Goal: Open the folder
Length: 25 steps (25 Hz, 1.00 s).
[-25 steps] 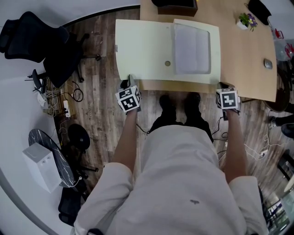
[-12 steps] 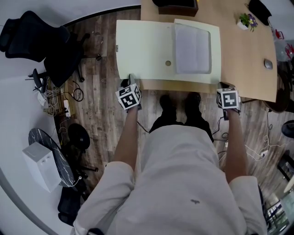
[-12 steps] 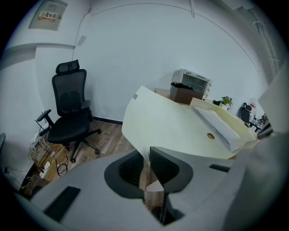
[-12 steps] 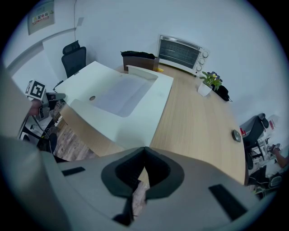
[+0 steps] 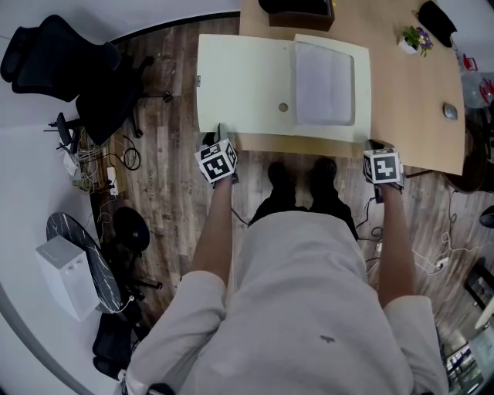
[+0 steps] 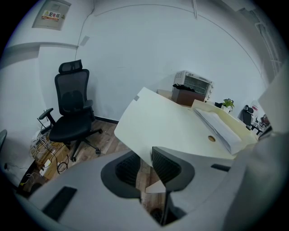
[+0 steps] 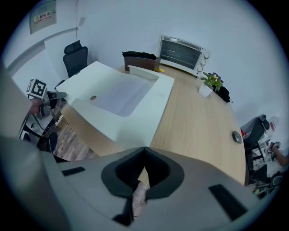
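Note:
The cream folder [image 5: 247,85] lies open on the desk, its left cover jutting past the desk's left edge. A stack of white sheets [image 5: 324,81] rests on its right half. My left gripper [image 5: 218,133] is at the cover's near left corner. Its jaws have just been opening, and in the left gripper view that corner [image 6: 156,186] sits loose in the gap of the left gripper [image 6: 145,169]. My right gripper [image 5: 374,144] is at the folder's near right corner. In the right gripper view it [image 7: 144,151] is shut on the corner of the folder [image 7: 113,97].
The wooden desk [image 5: 409,100] carries a small potted plant [image 5: 417,35], a dark box [image 5: 297,11], a toaster oven [image 7: 183,54] and a small round grey object [image 5: 451,109]. A black office chair [image 5: 69,69] stands left of the desk, with cables and a white bin [image 5: 65,278] on the floor.

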### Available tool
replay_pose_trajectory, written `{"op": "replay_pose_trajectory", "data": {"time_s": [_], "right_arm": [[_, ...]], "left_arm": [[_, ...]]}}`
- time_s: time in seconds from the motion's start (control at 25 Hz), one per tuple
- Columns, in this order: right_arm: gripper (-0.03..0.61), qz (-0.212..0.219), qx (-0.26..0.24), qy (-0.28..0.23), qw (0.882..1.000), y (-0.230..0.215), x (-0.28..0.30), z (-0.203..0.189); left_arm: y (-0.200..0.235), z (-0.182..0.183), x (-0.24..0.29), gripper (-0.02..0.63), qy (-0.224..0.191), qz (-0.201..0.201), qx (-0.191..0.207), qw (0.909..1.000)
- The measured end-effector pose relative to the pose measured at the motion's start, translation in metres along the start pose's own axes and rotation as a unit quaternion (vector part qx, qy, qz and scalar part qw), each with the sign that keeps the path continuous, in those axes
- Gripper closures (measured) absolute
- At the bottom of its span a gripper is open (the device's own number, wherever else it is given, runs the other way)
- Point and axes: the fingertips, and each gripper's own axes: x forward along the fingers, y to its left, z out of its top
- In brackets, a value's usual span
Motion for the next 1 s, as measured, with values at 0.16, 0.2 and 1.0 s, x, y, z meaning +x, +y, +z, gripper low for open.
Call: {"op": "replay_pose_trajectory", "data": {"time_s": [0.16, 0.2, 1.0], "right_arm": [[0.581, -0.002, -0.002, -0.002, 1.0, 0.0, 0.0, 0.001], [0.581, -0.003, -0.003, -0.003, 1.0, 0.0, 0.0, 0.001], [0.581, -0.001, -0.005, -0.01, 1.0, 0.001, 0.002, 0.001]], "left_arm": [[0.0, 0.005, -0.004, 0.532, -0.015, -0.003, -0.005, 0.9999], [0.001, 0.006, -0.006, 0.526, -0.021, -0.003, -0.006, 0.9998], [0.013, 0.022, -0.027, 0.387, -0.057, 0.009, -0.019, 0.9981]]}}
